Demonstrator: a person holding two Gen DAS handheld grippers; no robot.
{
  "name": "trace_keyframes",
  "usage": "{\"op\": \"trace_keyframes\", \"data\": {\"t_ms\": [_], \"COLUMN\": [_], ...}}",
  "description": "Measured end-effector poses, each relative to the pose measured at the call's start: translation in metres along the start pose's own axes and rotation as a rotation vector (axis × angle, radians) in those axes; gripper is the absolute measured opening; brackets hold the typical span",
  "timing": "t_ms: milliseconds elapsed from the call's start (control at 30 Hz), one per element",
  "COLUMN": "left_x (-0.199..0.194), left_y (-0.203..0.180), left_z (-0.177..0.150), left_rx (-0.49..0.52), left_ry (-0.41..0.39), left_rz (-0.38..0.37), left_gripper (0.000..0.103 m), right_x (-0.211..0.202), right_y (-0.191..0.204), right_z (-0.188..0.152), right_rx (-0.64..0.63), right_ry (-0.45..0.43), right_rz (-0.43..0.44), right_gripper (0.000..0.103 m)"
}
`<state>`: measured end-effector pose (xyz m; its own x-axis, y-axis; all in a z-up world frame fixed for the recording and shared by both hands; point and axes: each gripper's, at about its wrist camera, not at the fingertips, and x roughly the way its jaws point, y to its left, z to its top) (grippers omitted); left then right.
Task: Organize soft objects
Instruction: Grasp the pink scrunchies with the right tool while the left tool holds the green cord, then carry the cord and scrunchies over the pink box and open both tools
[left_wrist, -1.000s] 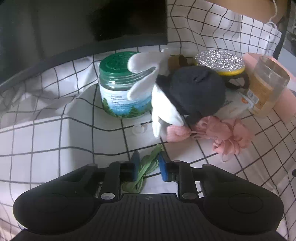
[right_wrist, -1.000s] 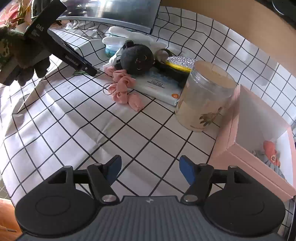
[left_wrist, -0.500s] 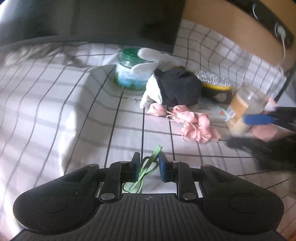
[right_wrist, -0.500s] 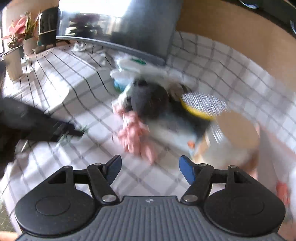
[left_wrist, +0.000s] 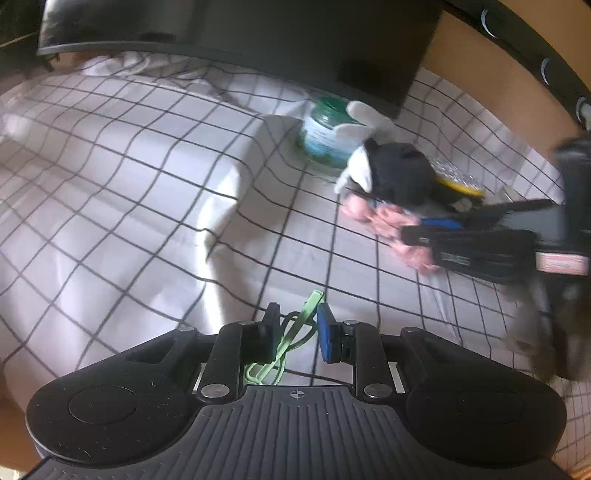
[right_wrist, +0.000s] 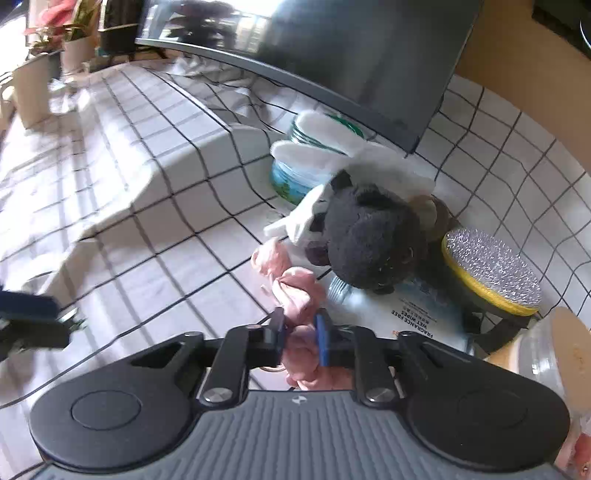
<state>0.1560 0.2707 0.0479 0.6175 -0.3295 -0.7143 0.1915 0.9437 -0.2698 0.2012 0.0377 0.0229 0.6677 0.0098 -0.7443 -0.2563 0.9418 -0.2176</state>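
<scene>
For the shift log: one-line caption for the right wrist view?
Right gripper shut on the pink scrunchie beside the black plush toy on the checked cloth.

I see a white tablecloth (right_wrist: 155, 236) with a black grid covering the work surface, rumpled and draped over a raised block at the back left. A dark monitor (right_wrist: 369, 62) stands behind it, its screen catching reflections, against a tan wall (left_wrist: 491, 88). Far left, potted plants (right_wrist: 55, 40) sit in bright daylight that streaks across the cloth.
</scene>
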Motion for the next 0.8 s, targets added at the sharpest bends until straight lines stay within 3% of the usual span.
{"op": "trace_keyframes", "data": {"t_ms": [133, 333, 500, 633, 800], "left_x": [-0.003, -0.009, -0.013, -0.008, 0.016], "left_y": [0.001, -0.019, -0.057, -0.098, -0.162], "left_z": [0.015, 0.061, 0.115, 0.156, 0.193], "left_rx": [-0.025, 0.029, 0.111, 0.161, 0.206], "left_ry": [-0.042, -0.132, -0.232, -0.295, -0.283], "left_rz": [0.011, 0.003, -0.025, -0.070, -0.159], "left_gripper": [0.025, 0.025, 0.025, 0.025, 0.025], "right_x": [-0.046, -0.108, -0.156, -0.187, -0.215], "right_y": [-0.008, -0.047, -0.100, -0.153, -0.215], "right_z": [0.006, 0.029, 0.039, 0.032, 0.005], "right_rx": [0.006, 0.094, 0.160, 0.244, 0.348], "right_ry": [-0.070, -0.212, -0.335, -0.386, -0.400], "right_rz": [0.048, 0.033, -0.074, -0.176, -0.295], "right_gripper": [0.009, 0.009, 0.009, 0.009, 0.009]}}
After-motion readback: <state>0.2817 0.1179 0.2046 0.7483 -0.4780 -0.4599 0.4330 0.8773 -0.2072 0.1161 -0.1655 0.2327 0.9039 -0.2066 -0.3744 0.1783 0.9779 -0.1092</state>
